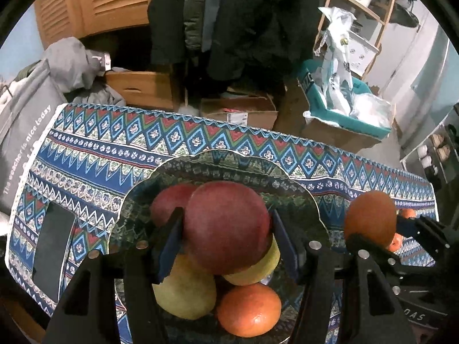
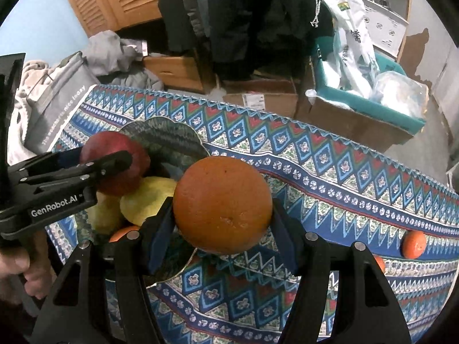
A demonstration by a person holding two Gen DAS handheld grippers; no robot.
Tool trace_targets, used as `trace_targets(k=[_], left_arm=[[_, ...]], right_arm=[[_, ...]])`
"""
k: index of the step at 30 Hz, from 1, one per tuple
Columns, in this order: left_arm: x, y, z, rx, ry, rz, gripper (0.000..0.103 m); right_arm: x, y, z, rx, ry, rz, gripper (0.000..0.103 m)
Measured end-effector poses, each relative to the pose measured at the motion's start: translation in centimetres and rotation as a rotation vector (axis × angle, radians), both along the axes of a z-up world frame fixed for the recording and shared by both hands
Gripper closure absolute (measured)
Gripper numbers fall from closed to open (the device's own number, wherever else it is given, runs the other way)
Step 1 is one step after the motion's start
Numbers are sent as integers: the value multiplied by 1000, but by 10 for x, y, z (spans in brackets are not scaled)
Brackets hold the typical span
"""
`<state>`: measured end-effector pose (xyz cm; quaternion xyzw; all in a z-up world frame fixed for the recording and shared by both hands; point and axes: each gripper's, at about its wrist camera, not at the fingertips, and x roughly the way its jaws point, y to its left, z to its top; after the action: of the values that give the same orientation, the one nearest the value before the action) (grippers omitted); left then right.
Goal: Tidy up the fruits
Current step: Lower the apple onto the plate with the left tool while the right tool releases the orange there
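Note:
My left gripper (image 1: pixel 226 240) is shut on a red apple (image 1: pixel 226 226) and holds it over the glass plate (image 1: pixel 218 160), above two yellow-green pears (image 1: pixel 183 295), an orange (image 1: pixel 248 309) and a second red apple (image 1: pixel 169 200). My right gripper (image 2: pixel 222 229) is shut on a large orange (image 2: pixel 222 205) and holds it above the patterned cloth just right of the plate (image 2: pixel 172 134). The left gripper (image 2: pixel 94 163) with its apple (image 2: pixel 114 160) shows at the left of the right wrist view. The right gripper's orange (image 1: pixel 370 218) shows at the right of the left wrist view.
Two small oranges (image 2: pixel 413 243) lie on the cloth at the right. A dark phone (image 1: pixel 53 246) lies at the table's left. Behind the far table edge stand cardboard boxes (image 1: pixel 238 111), a grey bag (image 1: pixel 25 114) and hanging coats (image 1: pixel 229 14).

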<state>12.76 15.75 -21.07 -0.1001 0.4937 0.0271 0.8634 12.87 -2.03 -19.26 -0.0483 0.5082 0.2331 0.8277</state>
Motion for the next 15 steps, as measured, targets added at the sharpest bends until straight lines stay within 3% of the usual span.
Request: trace_targets(k=[3,5,15], left_arm=[[-5,4,4,-28,-11,1,39],[-6,5,6,-39,-38,-11,31],[-16,8,13,-45,-43,-8,31]], right_arm=[[-1,5,0,-1,0,10,38],[-2,9,0,0,1,17,38],[-12,25,-2,-11,8,49,38]])
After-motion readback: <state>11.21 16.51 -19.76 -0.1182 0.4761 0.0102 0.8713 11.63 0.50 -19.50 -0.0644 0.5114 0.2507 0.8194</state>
